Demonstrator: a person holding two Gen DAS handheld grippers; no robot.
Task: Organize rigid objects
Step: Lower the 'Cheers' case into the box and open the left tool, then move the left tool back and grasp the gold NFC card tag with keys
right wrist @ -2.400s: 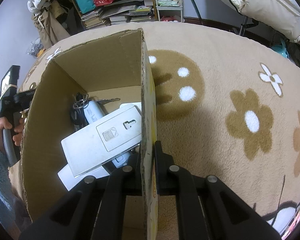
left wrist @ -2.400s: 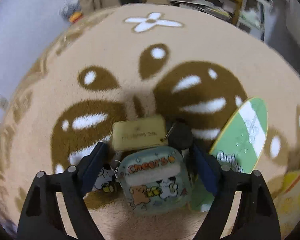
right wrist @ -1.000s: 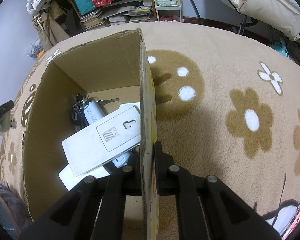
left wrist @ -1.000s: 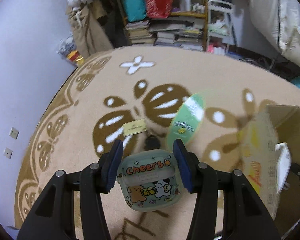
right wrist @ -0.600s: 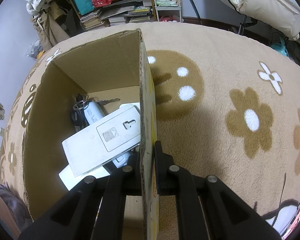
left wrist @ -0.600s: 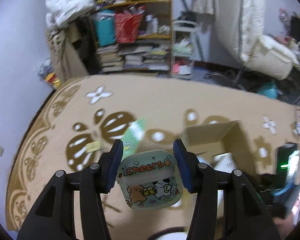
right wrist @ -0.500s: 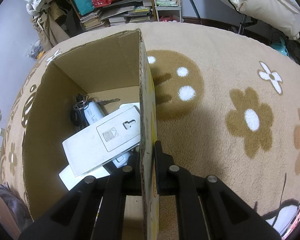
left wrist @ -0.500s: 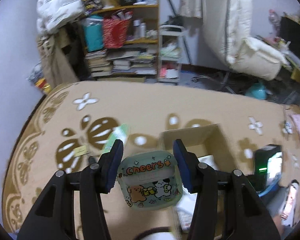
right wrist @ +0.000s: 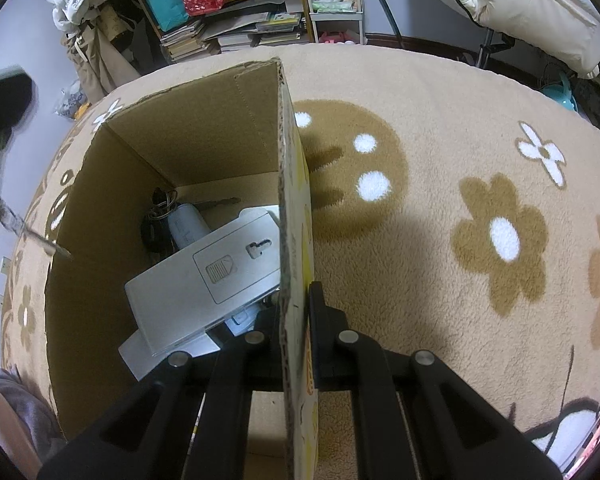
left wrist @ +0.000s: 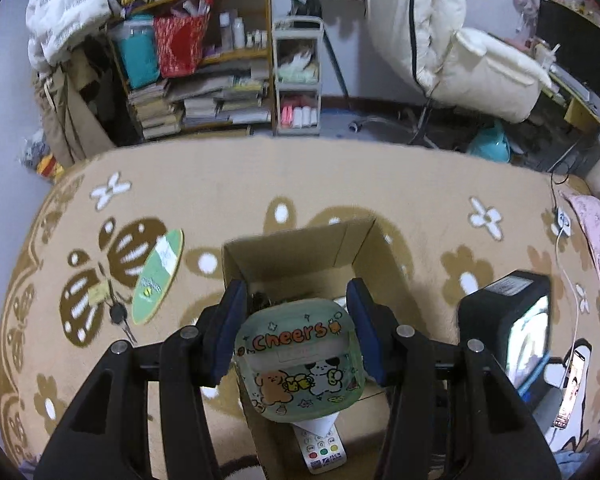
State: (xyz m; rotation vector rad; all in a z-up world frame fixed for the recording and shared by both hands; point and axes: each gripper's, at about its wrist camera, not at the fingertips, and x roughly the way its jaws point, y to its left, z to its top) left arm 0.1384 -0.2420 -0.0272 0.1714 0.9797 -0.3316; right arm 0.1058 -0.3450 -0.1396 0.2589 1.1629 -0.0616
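Note:
My left gripper [left wrist: 296, 304] is shut on a pale green case [left wrist: 300, 356] printed "Cheers" with cartoon animals, held in the air above the open cardboard box [left wrist: 300, 248]. My right gripper [right wrist: 296, 308] is shut on the box's right wall [right wrist: 292, 216], one finger inside and one outside. Inside the box lie a white flat device [right wrist: 216, 280], a bunch of keys [right wrist: 160, 208] and a white remote [left wrist: 324, 444]. On the rug to the left rest a green oval card [left wrist: 158, 272], a yellow tag [left wrist: 96, 292] and a black car key [left wrist: 118, 314].
The floor is a tan rug [right wrist: 460, 160] with brown flower and butterfly patterns. Bookshelves [left wrist: 204, 60] and a small cart [left wrist: 298, 80] stand at the back, a cream chair [left wrist: 472, 48] at the back right. The right gripper's camera housing [left wrist: 512, 320] shows beside the box.
The left gripper closed on the green case on the rug, lifted it and carried it rightward to above the box. The right gripper has stayed clamped on the box wall.

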